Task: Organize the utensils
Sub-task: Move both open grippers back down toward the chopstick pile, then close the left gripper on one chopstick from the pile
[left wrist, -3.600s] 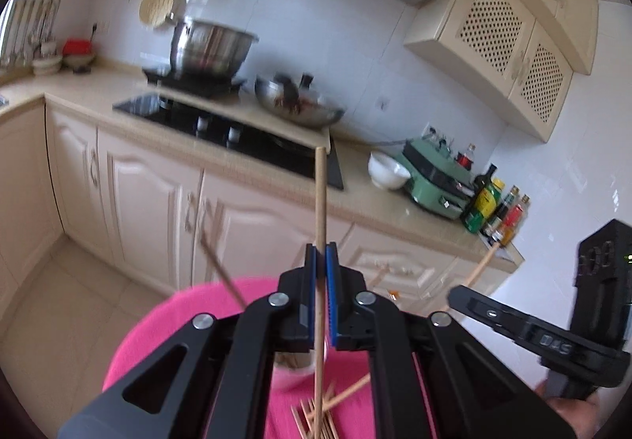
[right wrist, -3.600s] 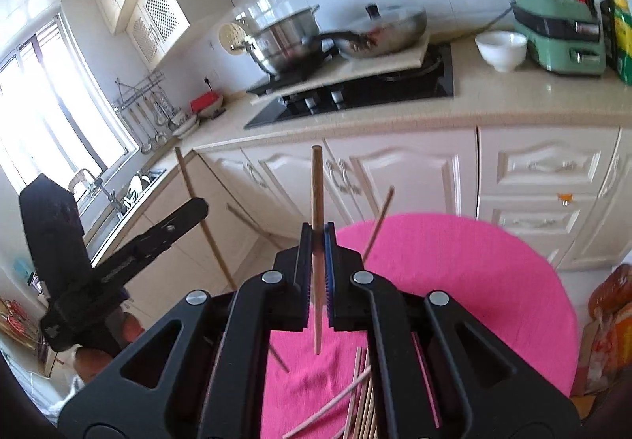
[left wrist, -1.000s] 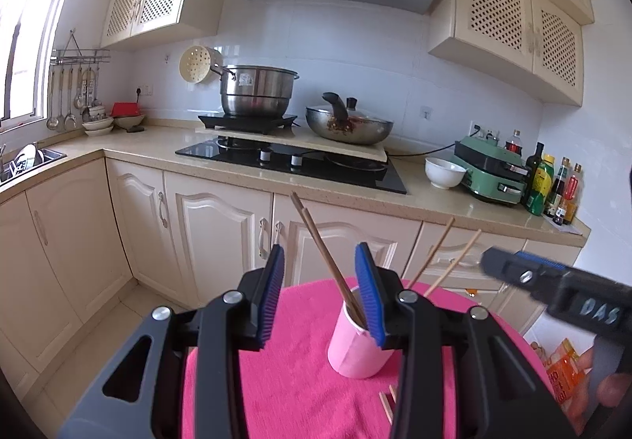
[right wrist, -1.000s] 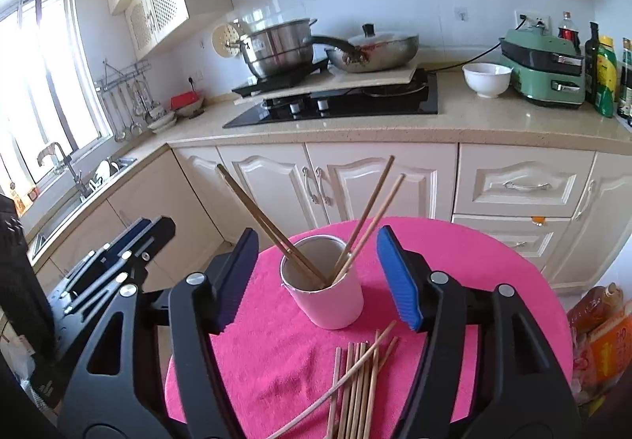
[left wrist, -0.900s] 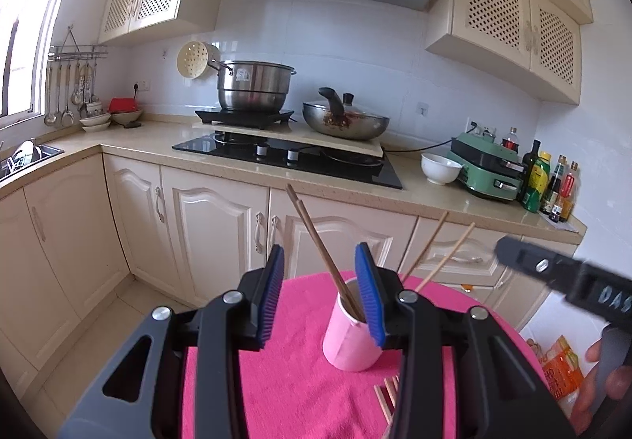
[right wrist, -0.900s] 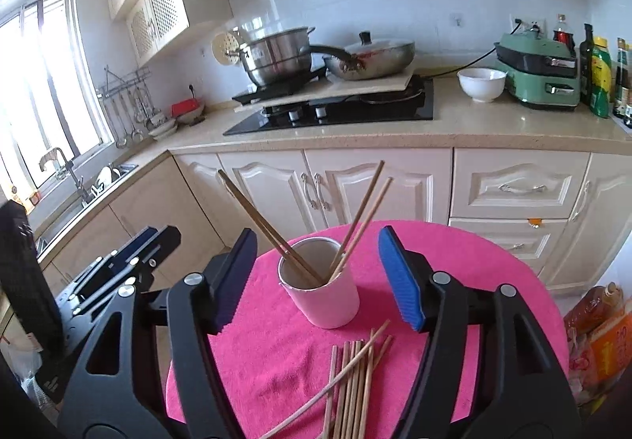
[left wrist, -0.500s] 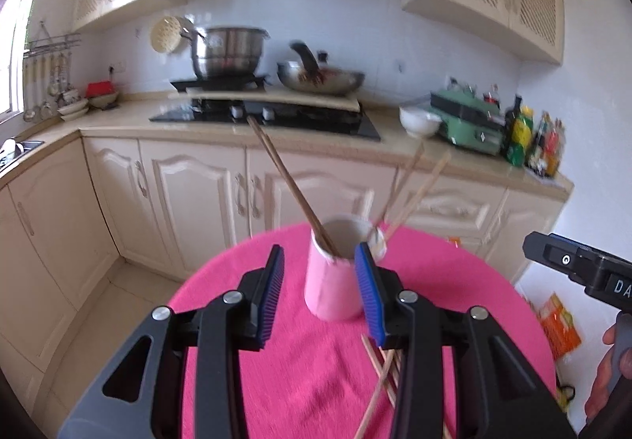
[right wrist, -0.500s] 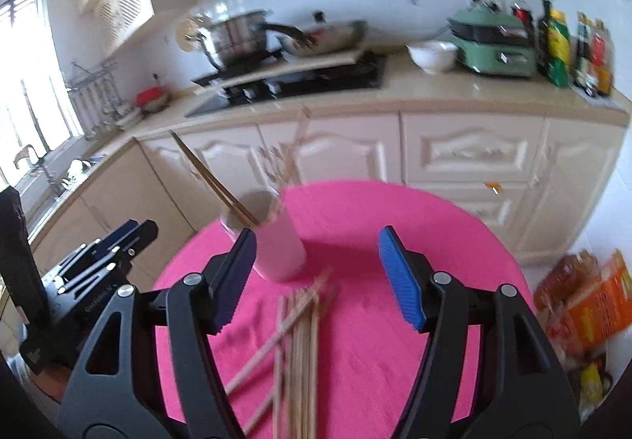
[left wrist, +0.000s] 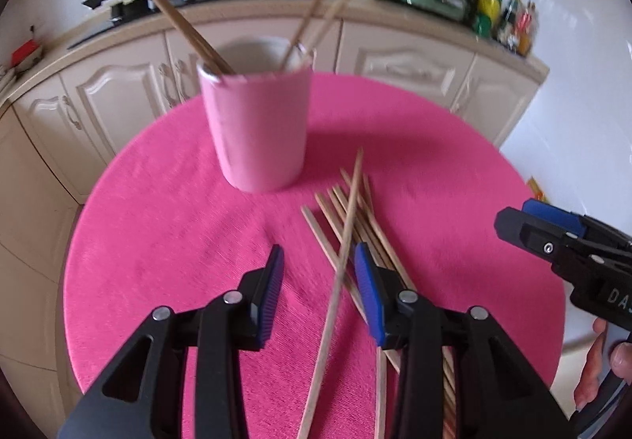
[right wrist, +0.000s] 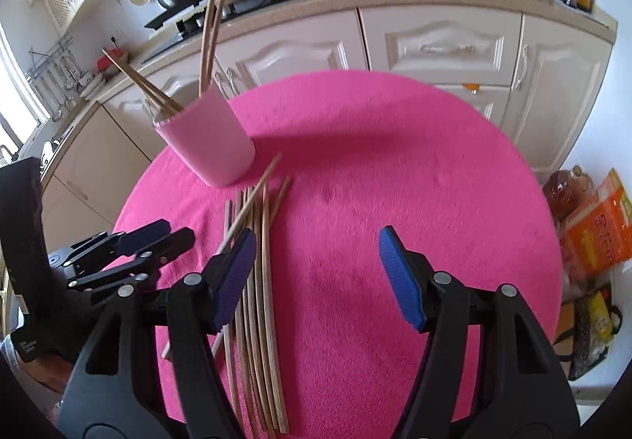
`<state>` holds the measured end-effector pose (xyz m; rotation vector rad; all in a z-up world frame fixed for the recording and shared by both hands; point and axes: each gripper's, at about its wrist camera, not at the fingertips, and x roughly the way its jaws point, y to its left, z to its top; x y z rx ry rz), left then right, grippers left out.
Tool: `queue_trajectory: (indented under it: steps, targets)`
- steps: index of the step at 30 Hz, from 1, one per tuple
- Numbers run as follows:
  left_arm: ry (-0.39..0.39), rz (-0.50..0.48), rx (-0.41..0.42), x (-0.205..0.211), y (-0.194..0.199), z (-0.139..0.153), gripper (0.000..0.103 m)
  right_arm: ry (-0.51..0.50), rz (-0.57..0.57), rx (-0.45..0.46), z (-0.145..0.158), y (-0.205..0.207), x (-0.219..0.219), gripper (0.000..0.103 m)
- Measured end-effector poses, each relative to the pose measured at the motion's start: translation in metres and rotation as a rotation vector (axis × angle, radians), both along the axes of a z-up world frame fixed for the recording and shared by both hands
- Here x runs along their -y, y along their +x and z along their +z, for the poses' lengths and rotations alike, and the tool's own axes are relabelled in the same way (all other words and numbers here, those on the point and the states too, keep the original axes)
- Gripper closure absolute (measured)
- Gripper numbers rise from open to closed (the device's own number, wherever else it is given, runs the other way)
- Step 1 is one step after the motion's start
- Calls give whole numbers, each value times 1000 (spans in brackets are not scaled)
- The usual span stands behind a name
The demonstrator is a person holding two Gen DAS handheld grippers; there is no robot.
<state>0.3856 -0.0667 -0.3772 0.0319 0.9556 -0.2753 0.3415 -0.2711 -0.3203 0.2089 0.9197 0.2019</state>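
Both grippers empty, jaws apart: left gripper (left wrist: pixel 318 273) angled down with the crossed chopstick (left wrist: pixel 343 253) in its gap, pads clear of it, presumably lined up for a pinch; right gripper (right wrist: pixel 316 273) spread wider over bare cloth beside the bundle. Loose chopsticks (right wrist: pixel 256 281) bunched mid-desk (left wrist: pixel 166 210), just beside the cup (left wrist: pixel 258 127) near the far edge. Four chopsticks leaning in the cup already, so probably a staging pile for picking singly.

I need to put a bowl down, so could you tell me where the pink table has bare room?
The table's right half is bare, from the chopsticks out to the right rim. Left of the cup, the cloth is also clear. It is crowded in the middle, where loose chopsticks fan out from the cup toward the near edge.
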Motion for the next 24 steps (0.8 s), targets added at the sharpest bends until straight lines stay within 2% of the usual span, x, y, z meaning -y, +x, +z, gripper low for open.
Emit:
queue_trajectory:
  steps: [5, 12, 14, 15, 22, 24]
  targets:
    - [36, -38, -20, 11, 8, -10, 66, 5, 3, -25, -9, 0, -1, 39]
    - [48, -77, -77, 20, 22, -23, 67, 8, 18, -53, -16, 7, -4, 39]
    - [18, -76, -97, 18, 25, -24, 82, 8, 23, -63, -18, 10, -5, 39]
    - [1, -78, -111, 16, 26, -24, 94, 8, 26, -69, -20, 11, -5, 39]
    - [-66, -75, -124, 1, 20, -21, 97, 11, 65, -118, -30, 22, -16, 39]
    - [-91, -62, -125, -5, 18, -18, 97, 14, 85, -134, -33, 25, -21, 42]
